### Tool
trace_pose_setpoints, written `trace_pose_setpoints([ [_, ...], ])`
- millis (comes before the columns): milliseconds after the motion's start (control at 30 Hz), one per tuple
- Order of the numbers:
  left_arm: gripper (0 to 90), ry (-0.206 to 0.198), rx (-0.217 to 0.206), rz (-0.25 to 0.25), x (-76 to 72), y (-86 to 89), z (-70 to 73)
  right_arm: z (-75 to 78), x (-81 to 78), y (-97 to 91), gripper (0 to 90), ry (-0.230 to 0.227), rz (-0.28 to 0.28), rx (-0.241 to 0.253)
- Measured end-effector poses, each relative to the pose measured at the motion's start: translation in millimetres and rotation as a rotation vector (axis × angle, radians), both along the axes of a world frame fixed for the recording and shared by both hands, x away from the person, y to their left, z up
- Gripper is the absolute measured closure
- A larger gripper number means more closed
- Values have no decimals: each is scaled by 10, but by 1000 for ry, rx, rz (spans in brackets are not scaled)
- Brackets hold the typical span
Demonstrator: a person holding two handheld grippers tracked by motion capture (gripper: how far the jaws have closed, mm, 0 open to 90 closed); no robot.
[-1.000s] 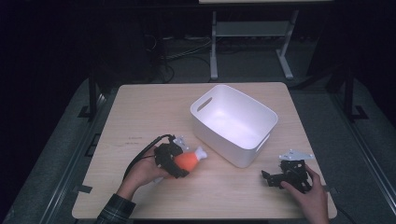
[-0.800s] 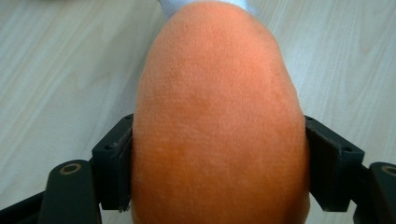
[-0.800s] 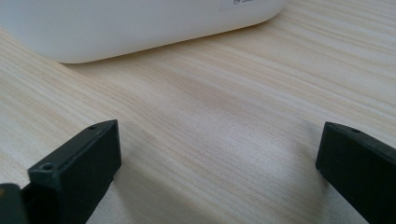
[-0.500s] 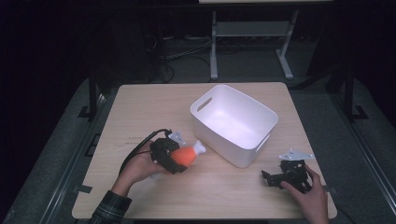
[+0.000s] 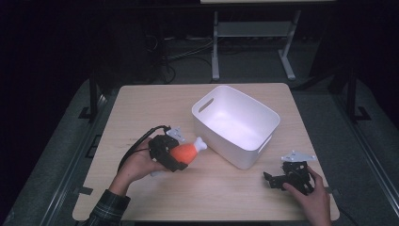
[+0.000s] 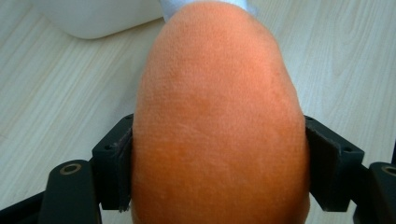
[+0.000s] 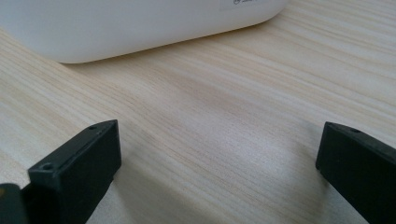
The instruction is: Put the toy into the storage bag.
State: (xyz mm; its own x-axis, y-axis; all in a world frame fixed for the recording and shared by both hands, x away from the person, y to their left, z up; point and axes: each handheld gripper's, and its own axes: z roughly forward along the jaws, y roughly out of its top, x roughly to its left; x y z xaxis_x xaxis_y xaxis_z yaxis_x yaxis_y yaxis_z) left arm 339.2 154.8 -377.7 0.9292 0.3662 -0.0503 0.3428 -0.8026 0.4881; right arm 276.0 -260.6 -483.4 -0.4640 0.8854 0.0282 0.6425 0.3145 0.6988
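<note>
- Looking from the high view, the left gripper [image 5: 175, 157] held an orange toy drumstick [image 5: 187, 151] near the counter's [image 5: 141, 103] front left, just beside the white bin [image 5: 263, 115]; the right gripper [image 5: 276, 180] rested near the front right corner.
- Left gripper view: both jaws pressed the drumstick's [image 6: 215, 121] sides.
- Right gripper view: jaws stood wide apart, holding nothing, over the counter [image 7: 224, 107].

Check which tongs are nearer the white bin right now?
Left. The left tongs, clamped on the orange drumstick toy, sit just off the white bin's near-left wall. The right tongs rest farther off, below its near-right corner.
</note>
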Motion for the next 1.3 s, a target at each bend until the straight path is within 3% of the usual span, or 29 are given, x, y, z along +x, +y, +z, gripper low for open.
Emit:
trace_pose_setpoints([
  [667, 233, -39, -31, -2, 66, 33, 341, 1, -1, -1, 0, -1, 0, 0],
  [1300, 233, -59, -59, 4, 173, 38, 556, 0, 0, -1, 0, -1, 1, -1],
])
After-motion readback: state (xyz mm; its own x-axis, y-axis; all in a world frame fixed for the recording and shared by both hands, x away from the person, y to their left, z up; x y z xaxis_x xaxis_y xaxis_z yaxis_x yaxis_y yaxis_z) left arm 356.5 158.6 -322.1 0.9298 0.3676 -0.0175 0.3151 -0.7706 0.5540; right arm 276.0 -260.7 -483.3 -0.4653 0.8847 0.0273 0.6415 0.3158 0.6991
